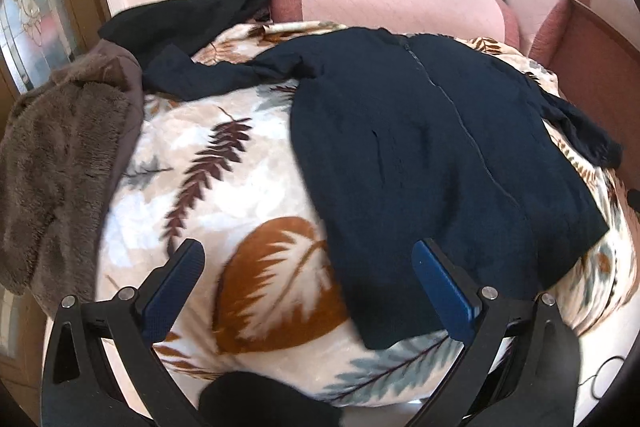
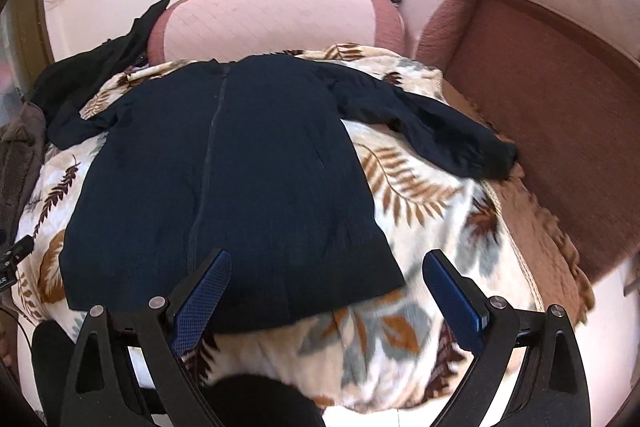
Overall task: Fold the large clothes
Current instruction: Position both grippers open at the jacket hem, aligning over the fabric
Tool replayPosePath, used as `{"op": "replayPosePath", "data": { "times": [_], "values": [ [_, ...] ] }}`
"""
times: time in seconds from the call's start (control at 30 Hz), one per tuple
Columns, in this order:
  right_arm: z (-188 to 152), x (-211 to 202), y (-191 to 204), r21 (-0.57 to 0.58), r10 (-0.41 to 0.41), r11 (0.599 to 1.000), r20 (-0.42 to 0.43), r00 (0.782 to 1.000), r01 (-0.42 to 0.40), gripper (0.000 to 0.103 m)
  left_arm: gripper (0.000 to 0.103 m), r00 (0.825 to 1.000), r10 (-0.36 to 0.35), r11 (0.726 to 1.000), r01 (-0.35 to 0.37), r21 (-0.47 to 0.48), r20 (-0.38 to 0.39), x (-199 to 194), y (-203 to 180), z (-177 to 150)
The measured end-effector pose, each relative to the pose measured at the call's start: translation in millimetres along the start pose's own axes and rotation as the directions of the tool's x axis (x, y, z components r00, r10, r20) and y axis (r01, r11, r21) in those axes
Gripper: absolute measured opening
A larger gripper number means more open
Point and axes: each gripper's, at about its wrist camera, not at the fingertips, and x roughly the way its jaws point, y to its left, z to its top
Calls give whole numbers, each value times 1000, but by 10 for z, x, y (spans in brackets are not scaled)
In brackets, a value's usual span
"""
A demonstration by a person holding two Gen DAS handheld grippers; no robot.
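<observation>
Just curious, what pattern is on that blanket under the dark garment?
Cream blanket with brown, rust-orange and grey-blue leaves; clearest in the left wrist view.

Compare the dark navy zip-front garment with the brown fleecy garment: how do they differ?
The dark navy zip-front garment lies spread flat on the leaf-print blanket, sleeves out to each side; the brown fleecy garment sits bunched in a heap at the blanket's left edge. The navy one looks smooth and thin; the brown one is thick and plush. The navy one's zip line runs down its middle; no fastening shows on the brown one. Neither is gripped: left gripper and right gripper are both open.
</observation>
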Motion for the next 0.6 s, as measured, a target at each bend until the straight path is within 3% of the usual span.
{"op": "replayPosePath", "data": {
  "times": [0.33, 0.6],
  "values": [
    [214, 497, -242, -29, 31, 999, 14, 999, -31, 97, 103, 999, -7, 998, 10, 64, -49, 261, -756, 292],
    [275, 644, -366, -37, 45, 998, 21, 999, -45, 97, 103, 999, 5, 998, -2, 62, -54, 284, -935, 321]
  ]
}}
